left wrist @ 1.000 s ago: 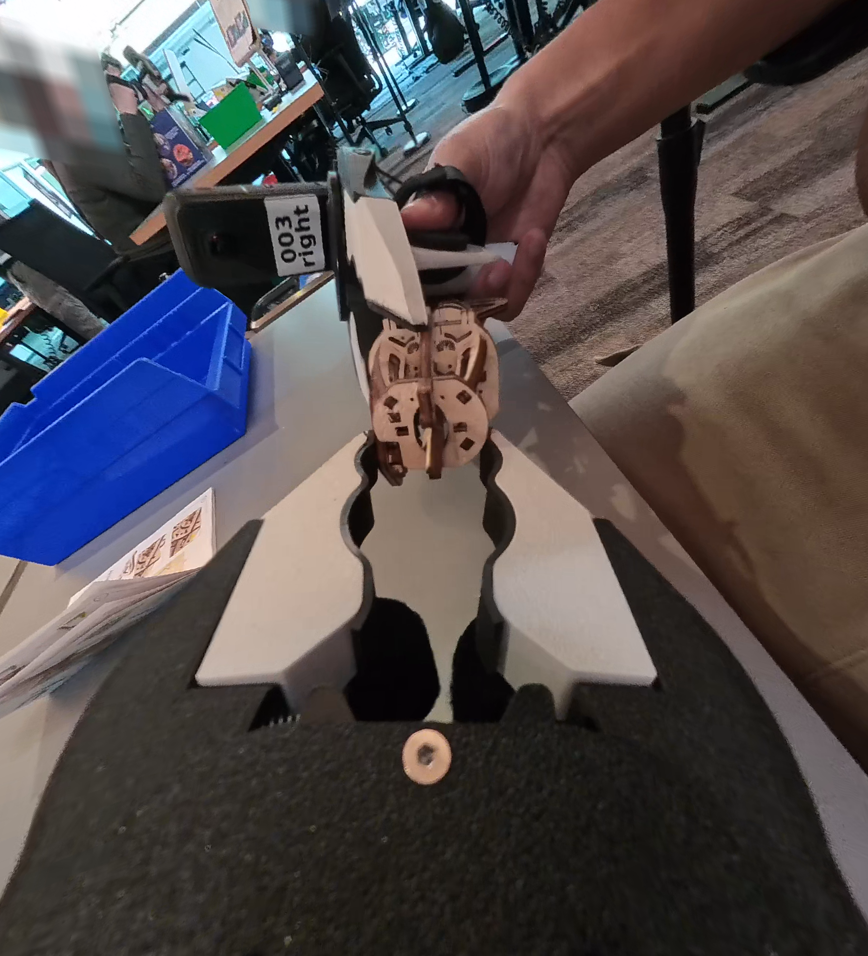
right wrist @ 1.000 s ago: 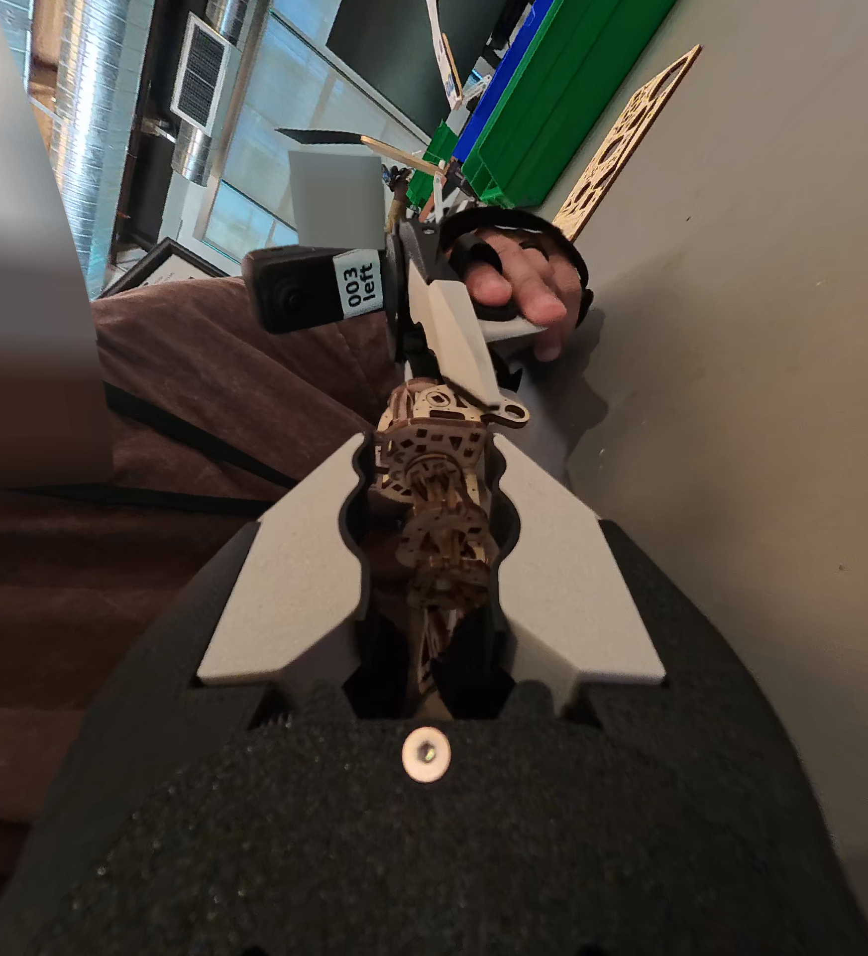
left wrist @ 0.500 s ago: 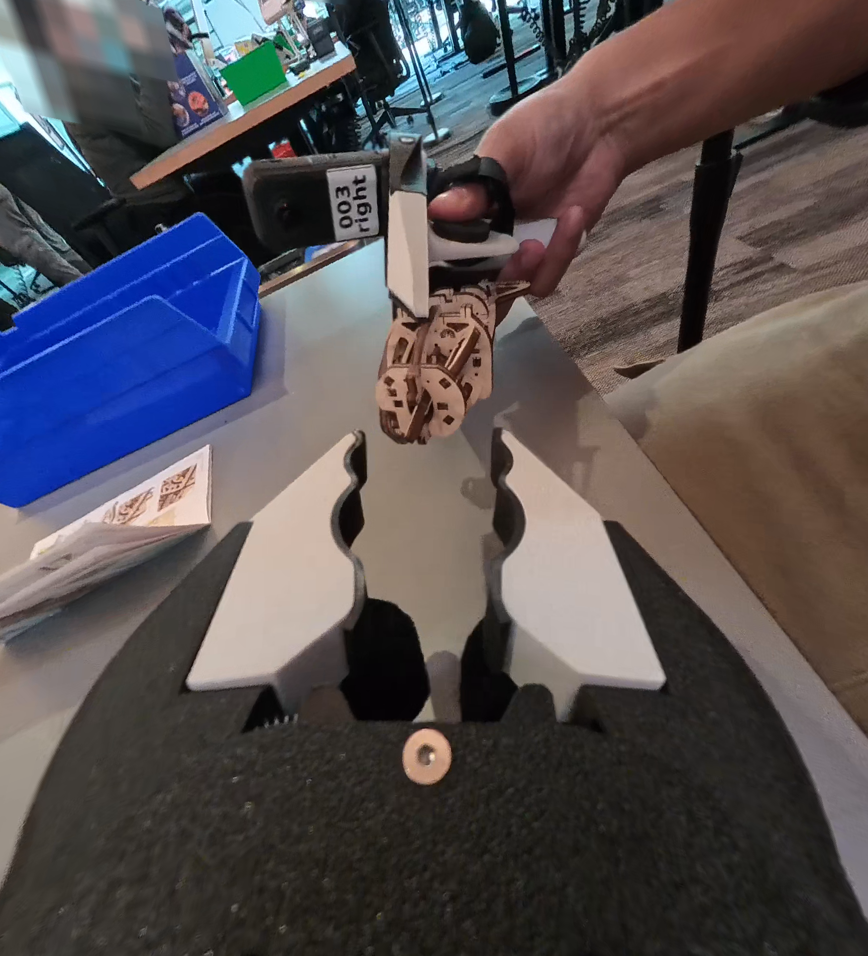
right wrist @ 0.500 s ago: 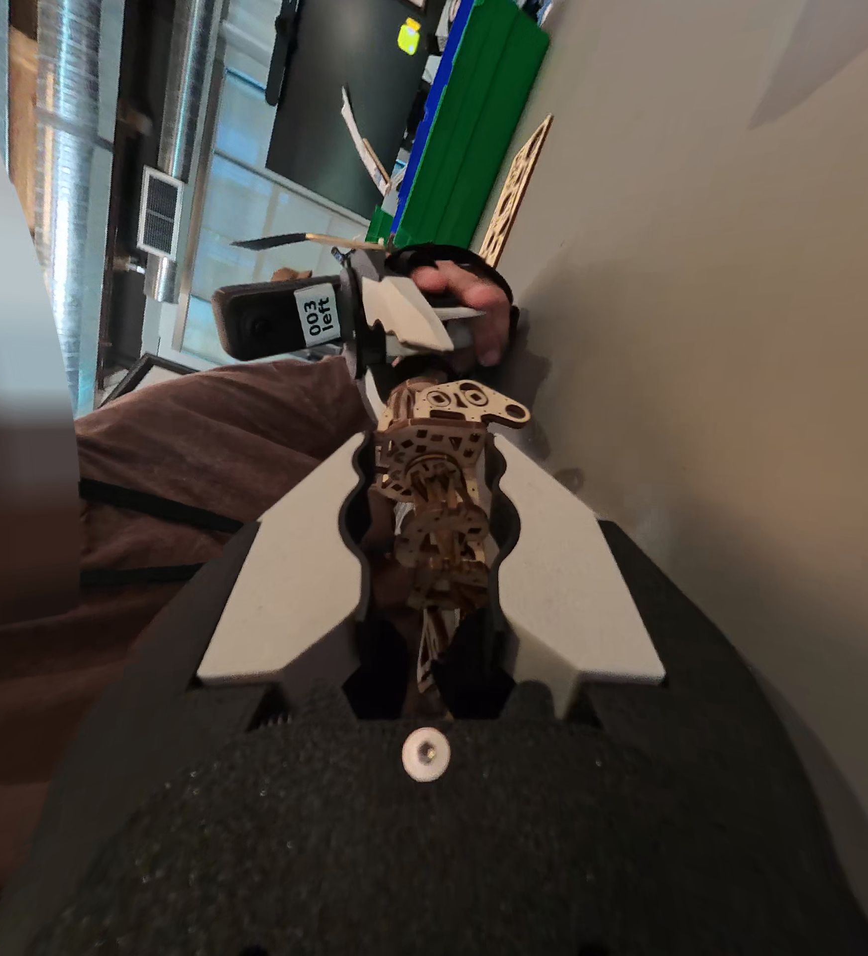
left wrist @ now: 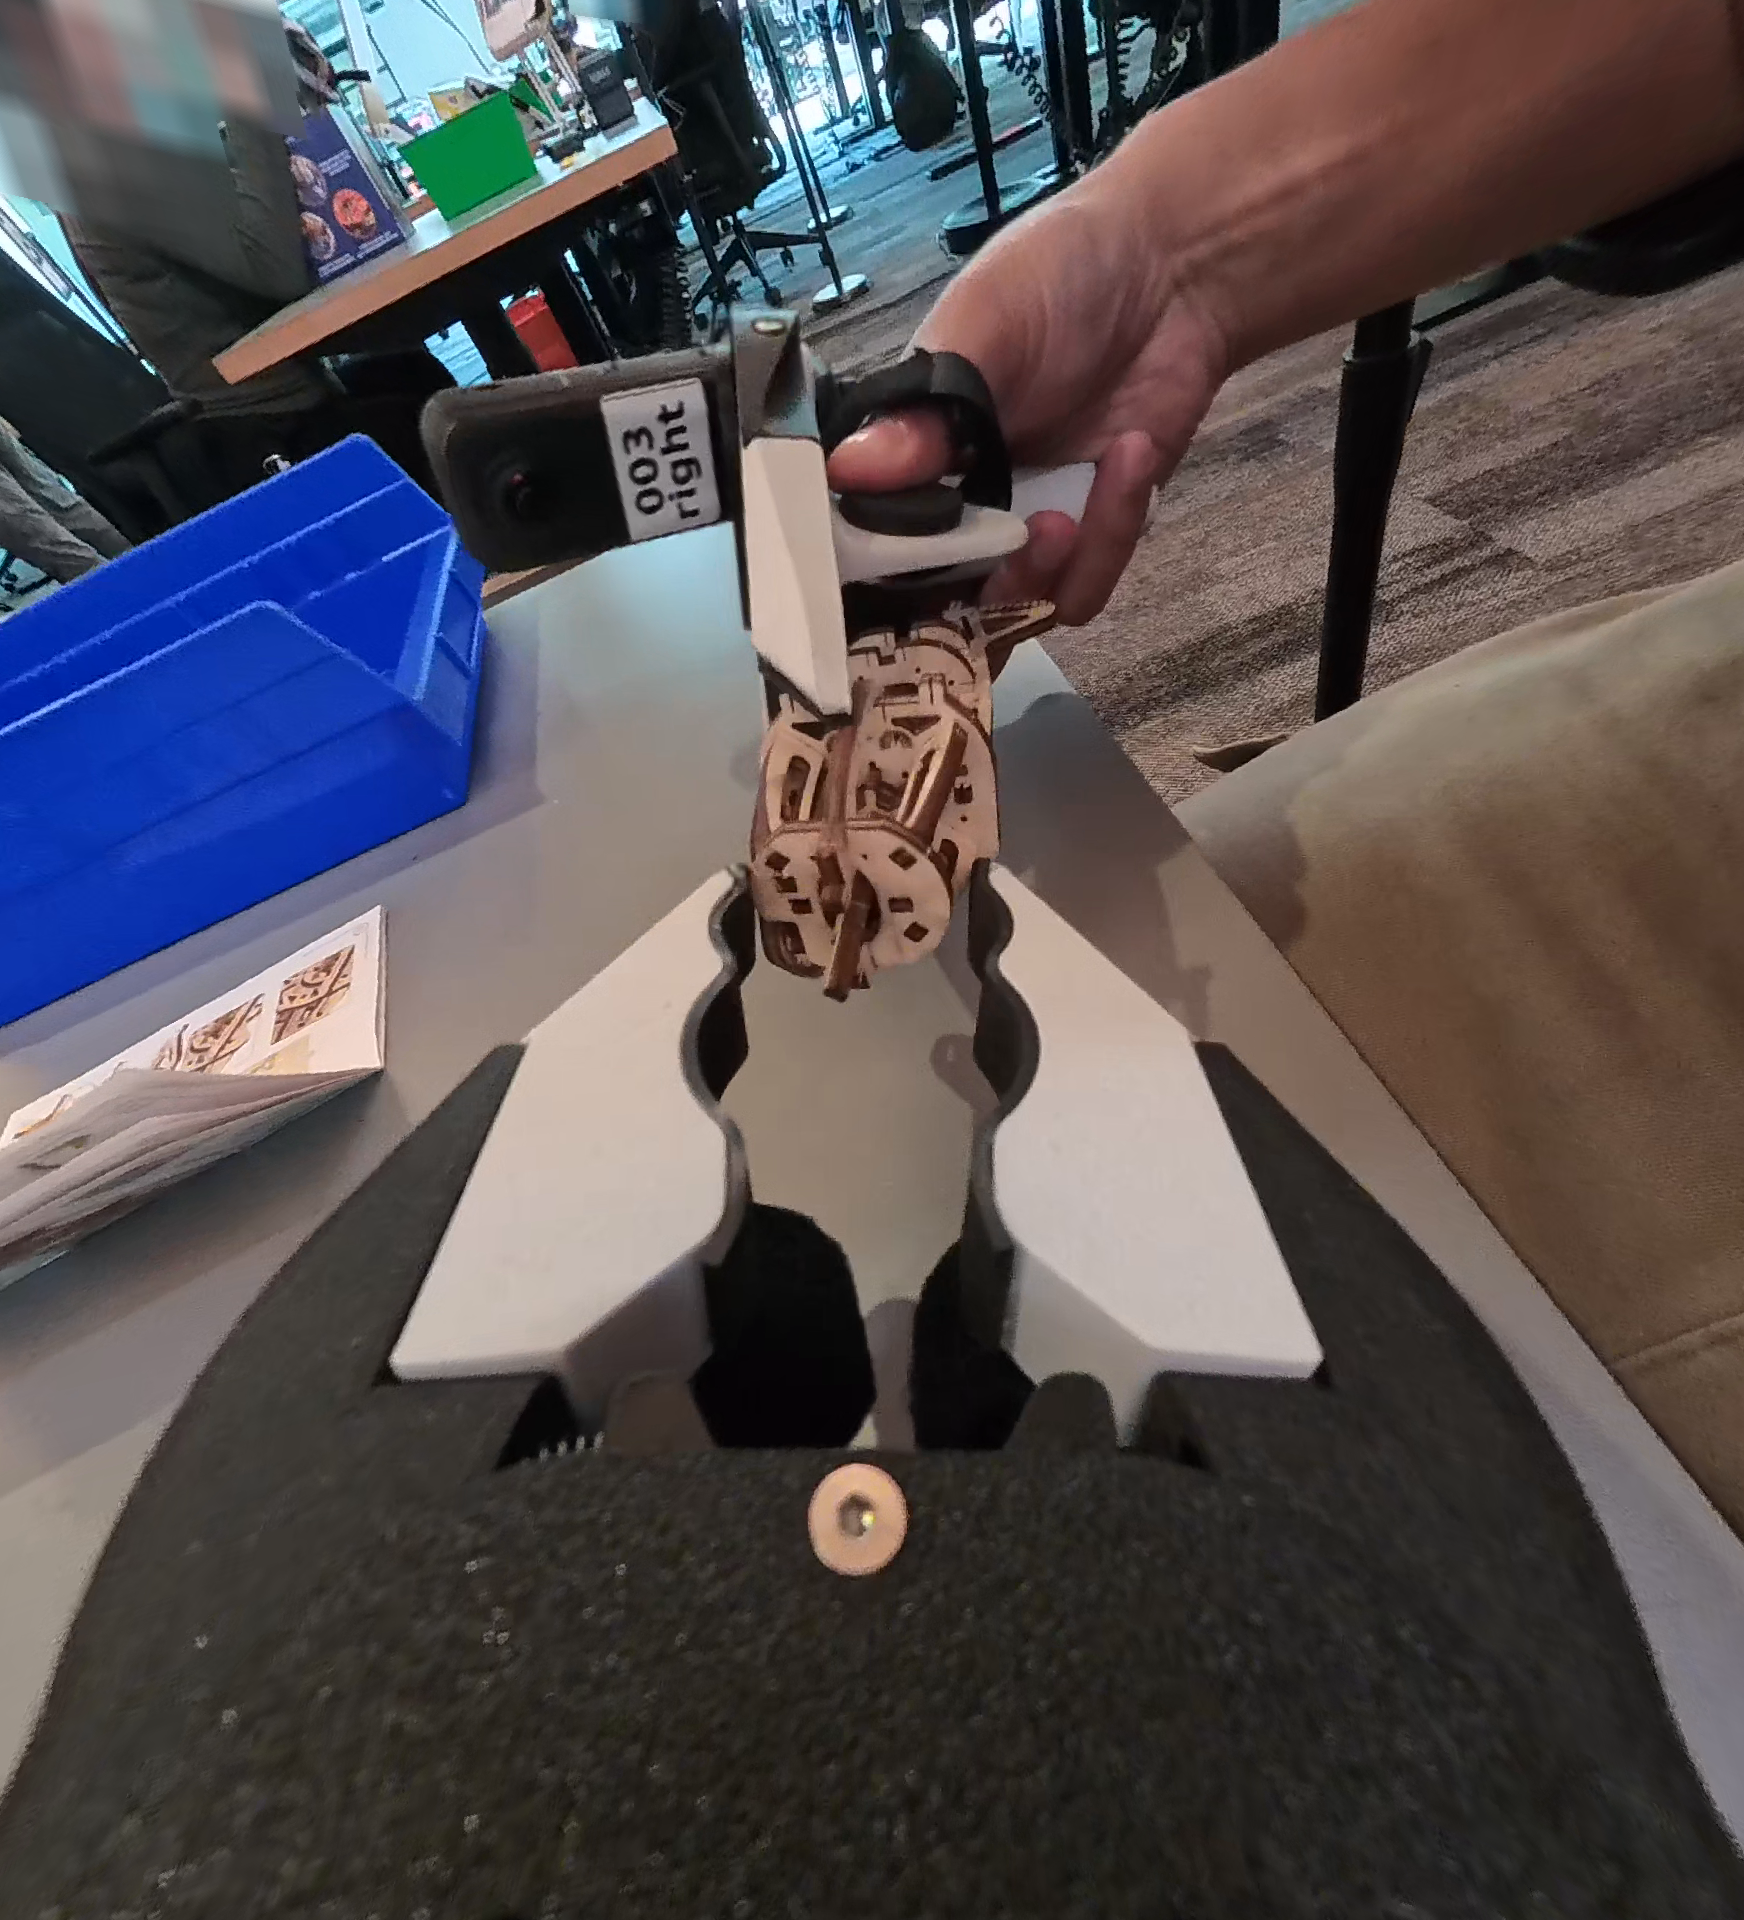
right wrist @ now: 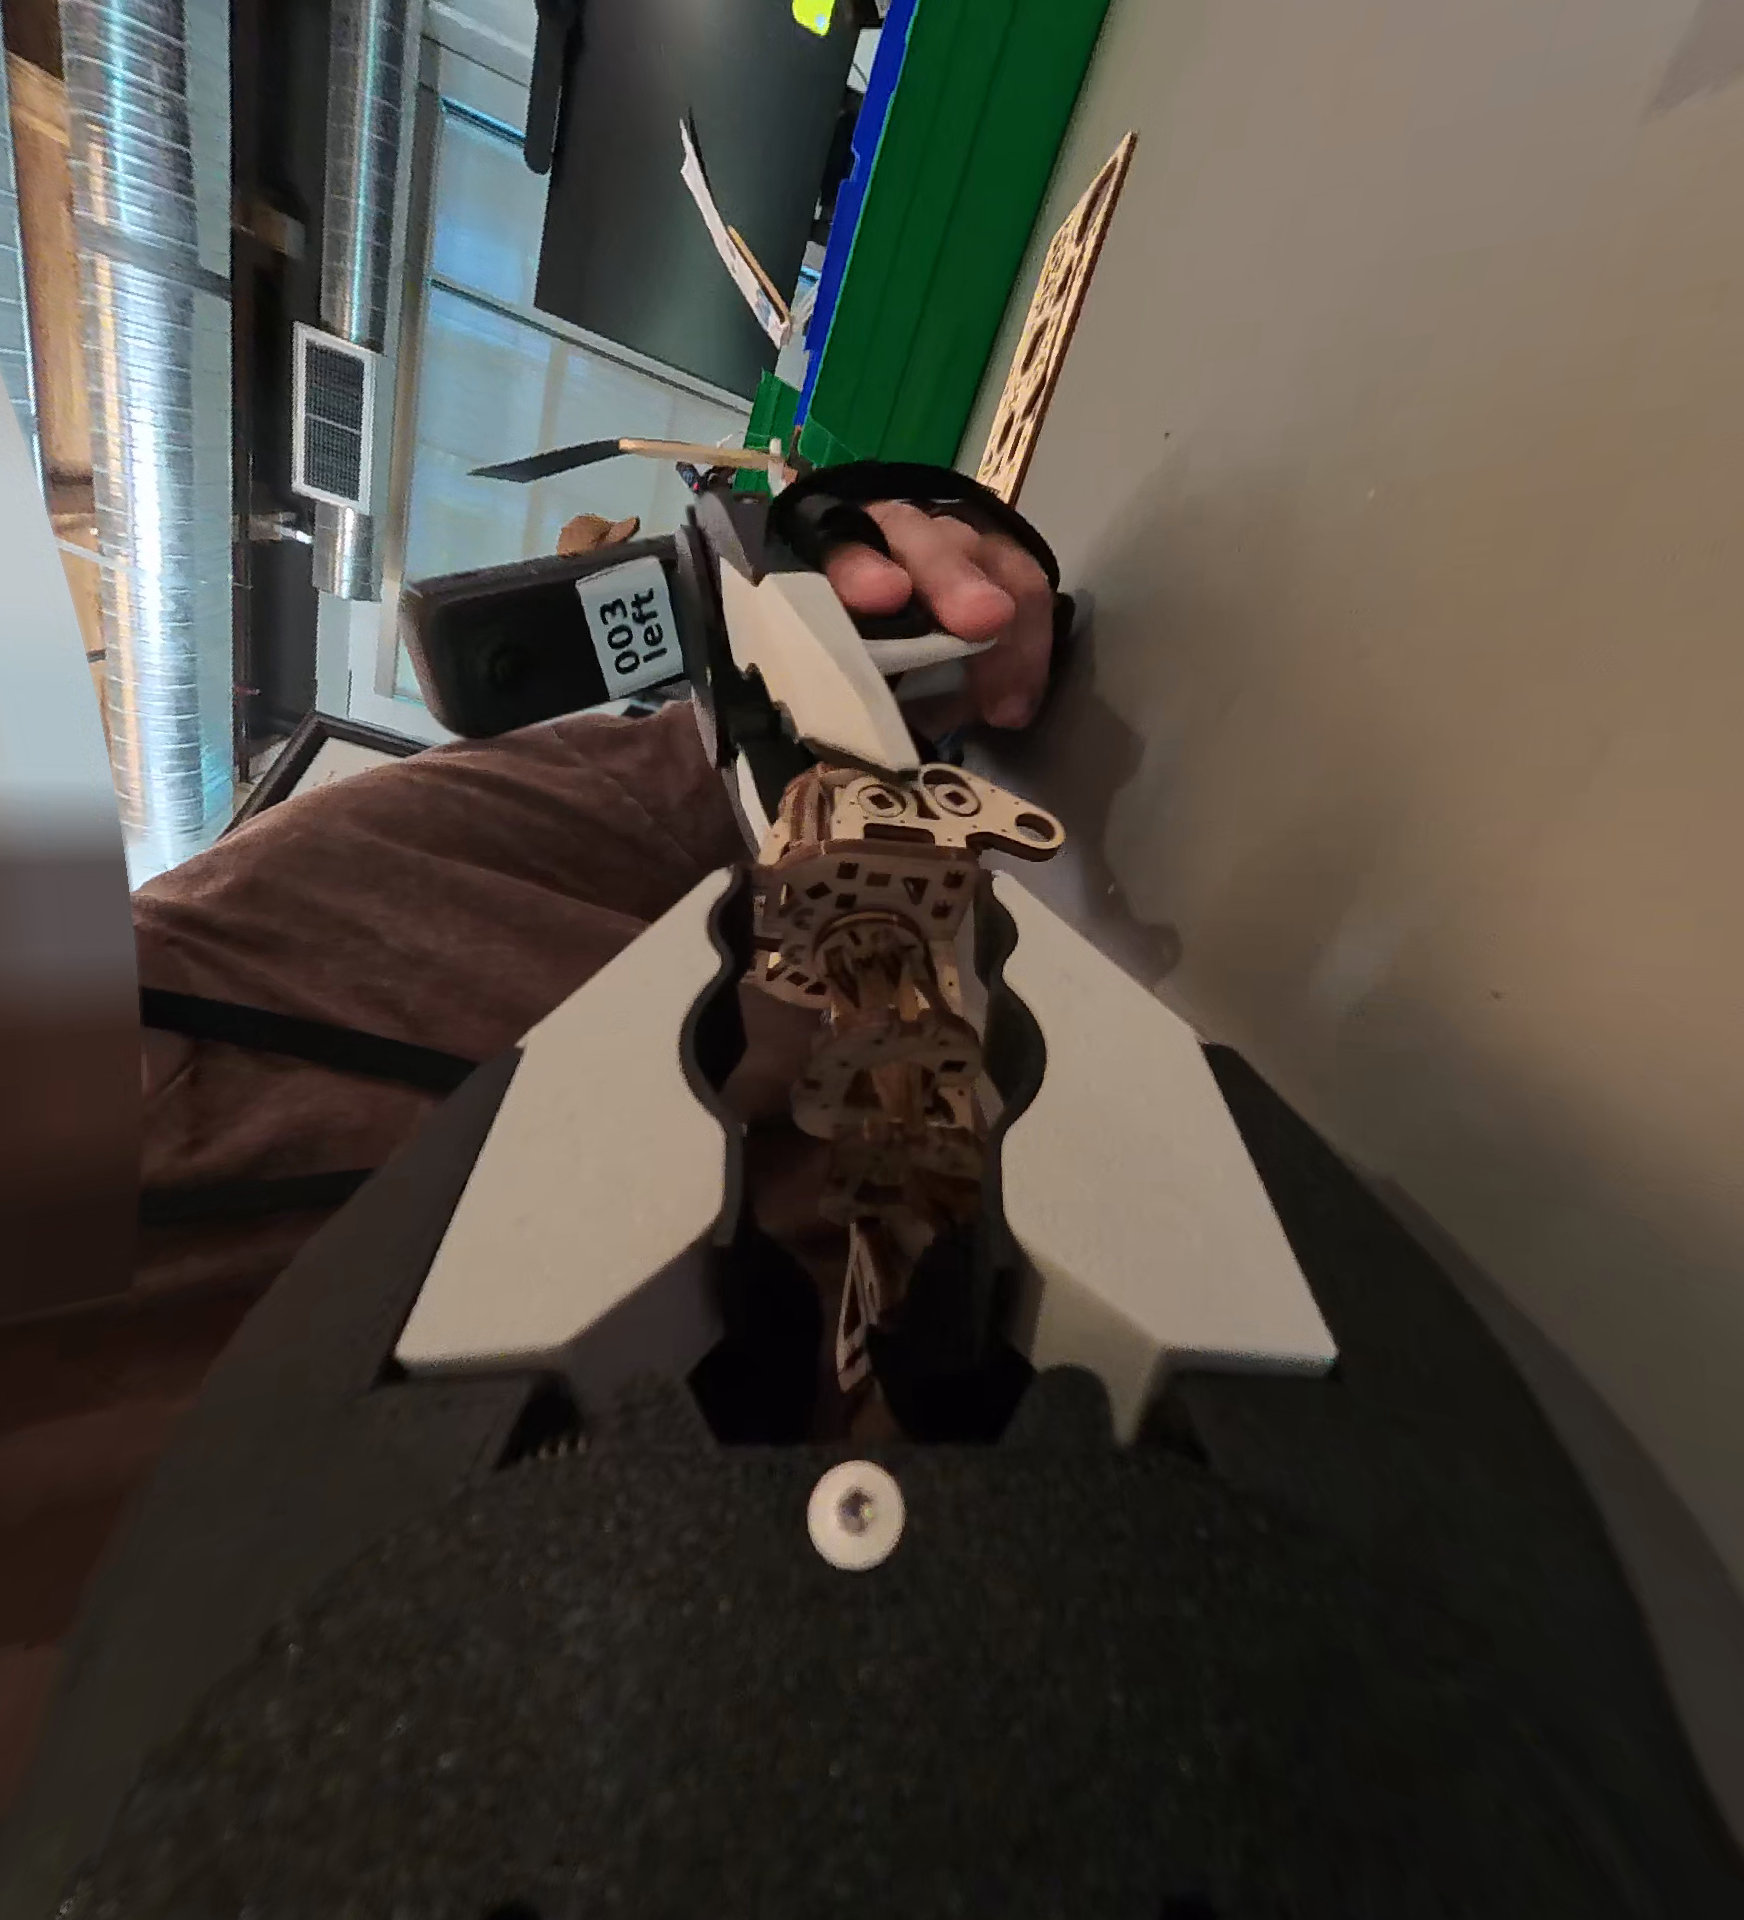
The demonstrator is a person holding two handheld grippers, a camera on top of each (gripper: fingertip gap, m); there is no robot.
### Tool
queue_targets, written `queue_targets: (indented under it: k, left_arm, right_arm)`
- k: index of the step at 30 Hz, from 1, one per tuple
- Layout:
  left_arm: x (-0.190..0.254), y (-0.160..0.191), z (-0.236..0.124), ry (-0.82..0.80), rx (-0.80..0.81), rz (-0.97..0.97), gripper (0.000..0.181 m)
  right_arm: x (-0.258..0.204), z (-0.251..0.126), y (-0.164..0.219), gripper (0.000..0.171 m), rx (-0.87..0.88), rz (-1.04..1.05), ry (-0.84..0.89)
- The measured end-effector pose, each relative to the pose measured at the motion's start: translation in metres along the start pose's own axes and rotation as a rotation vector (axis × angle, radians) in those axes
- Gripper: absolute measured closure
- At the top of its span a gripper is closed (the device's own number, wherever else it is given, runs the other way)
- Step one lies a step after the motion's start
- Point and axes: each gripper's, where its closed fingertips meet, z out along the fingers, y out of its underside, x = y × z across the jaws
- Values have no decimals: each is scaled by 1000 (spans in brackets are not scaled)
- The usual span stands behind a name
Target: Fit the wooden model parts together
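At a grey table point(left wrist: 577, 727) in an open workshop, the right gripper point(right wrist: 863, 935) is pinching a pale laser-cut wooden model assembly point(right wrist: 873, 997) above the tabletop, while the left gripper point(left wrist: 852, 935), fingers spread, is meeting its lower end. A blue plastic bin point(left wrist: 172, 717) and a folded instruction booklet point(left wrist: 161, 1091) are lying alongside.

wooden model point(left wrist: 863, 831) now back between the open left tongs' point(left wrist: 855, 920) tips
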Motion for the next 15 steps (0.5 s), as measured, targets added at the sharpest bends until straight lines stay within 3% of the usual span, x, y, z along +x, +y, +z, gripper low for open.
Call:
queue_targets:
  k: [5, 11, 15]
  left_arm:
    - [-9, 1, -2, -37, 5, -18, 144]
    - [-21, 5, 1, -189, -60, 100, 129]
    - [-26, 1, -1, -259, -48, 129, 134]
  right_arm:
    - [6, -5, -7, 129, 48, -20, 64]
    - [14, -6, -18, 129, 177, 82, 95]
    - [11, -6, -26, 130, 253, 138, 58]
